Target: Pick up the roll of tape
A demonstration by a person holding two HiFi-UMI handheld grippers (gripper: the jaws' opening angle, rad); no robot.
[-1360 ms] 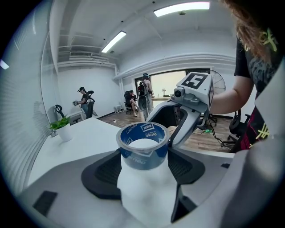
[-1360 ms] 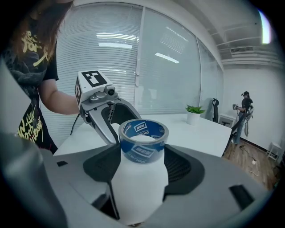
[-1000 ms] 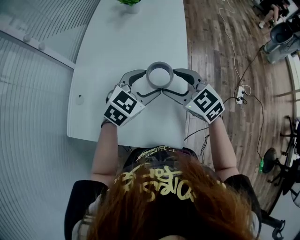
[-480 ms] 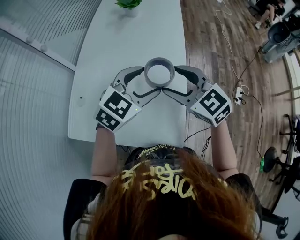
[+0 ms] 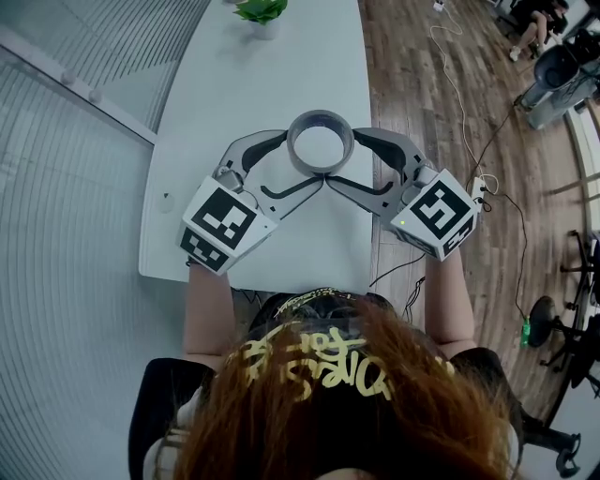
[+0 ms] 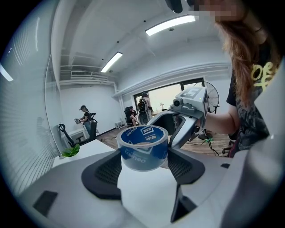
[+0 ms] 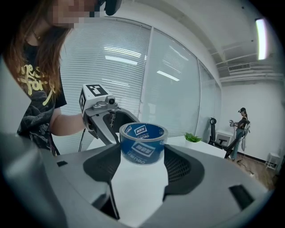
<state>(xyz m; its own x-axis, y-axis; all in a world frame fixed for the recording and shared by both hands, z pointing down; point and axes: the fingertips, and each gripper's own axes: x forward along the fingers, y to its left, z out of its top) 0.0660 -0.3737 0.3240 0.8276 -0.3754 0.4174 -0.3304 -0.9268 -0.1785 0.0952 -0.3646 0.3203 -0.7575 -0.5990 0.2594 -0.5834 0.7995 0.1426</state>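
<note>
Head view: only container in sight is a small white pot [image 5: 266, 30] at the far end of the white table [image 5: 234, 84], with a leafy green plant [image 5: 261, 8] in it. The roll of tape [image 5: 320, 117] is over the near half of the table, toward its right edge, caught between the two grippers, which come at it from opposite sides. Left gripper [image 5: 304, 160] has its jaws spread wide around the roll, dark pads against the roll's sides, so it is clamped on the roll. Right gripper [image 5: 341, 159] mirrors it: jaws wide, pads on the roll, also gripping it. From above, the roll reads as a grey ring with a wide open centre, axis upright. Both gripper views show it closer: clear glossy tape wound over a blue core, white lettering and a white label patch on the blue, top rim level, winding fairly thick. Right of the table is wood flooring [image 5: 422, 84] with a cable [image 5: 464, 103] running across it to a power strip [image 5: 485, 185].
</note>
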